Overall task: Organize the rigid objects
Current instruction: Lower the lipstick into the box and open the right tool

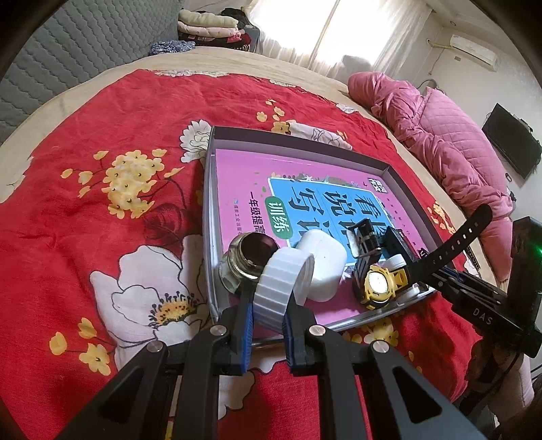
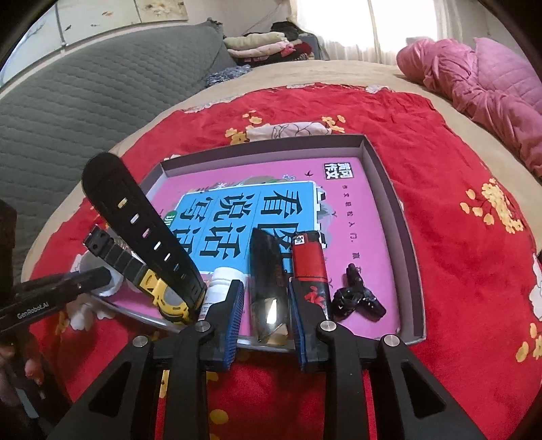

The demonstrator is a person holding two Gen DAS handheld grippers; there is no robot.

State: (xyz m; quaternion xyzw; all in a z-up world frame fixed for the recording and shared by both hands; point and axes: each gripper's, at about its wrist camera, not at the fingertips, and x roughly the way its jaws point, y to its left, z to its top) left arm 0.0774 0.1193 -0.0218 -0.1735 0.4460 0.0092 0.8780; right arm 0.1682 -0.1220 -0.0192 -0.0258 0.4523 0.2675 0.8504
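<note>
A shallow grey box (image 1: 298, 142) with a pink book (image 1: 244, 179) in it lies on the red floral cloth. My left gripper (image 1: 267, 314) is shut on a white ribbed cap (image 1: 281, 287) at the box's near edge, beside a glass jar (image 1: 247, 260), a white case (image 1: 325, 267) and a yellow watch (image 1: 379, 281). My right gripper (image 2: 266, 304) straddles a glossy black object (image 2: 267, 281) inside the box (image 2: 389, 189), its pads close to its sides. A red-and-black lighter (image 2: 310, 267), a black clip (image 2: 355, 298), a white bottle (image 2: 222, 284) and the watch (image 2: 169, 294) lie alongside.
The red cloth (image 1: 101, 203) covers a bed. A pink quilt (image 1: 440, 142) lies at the right, a grey padded headboard (image 2: 84, 101) at the left, folded clothes (image 1: 210, 27) at the back. The right gripper's body shows in the left wrist view (image 1: 491, 304).
</note>
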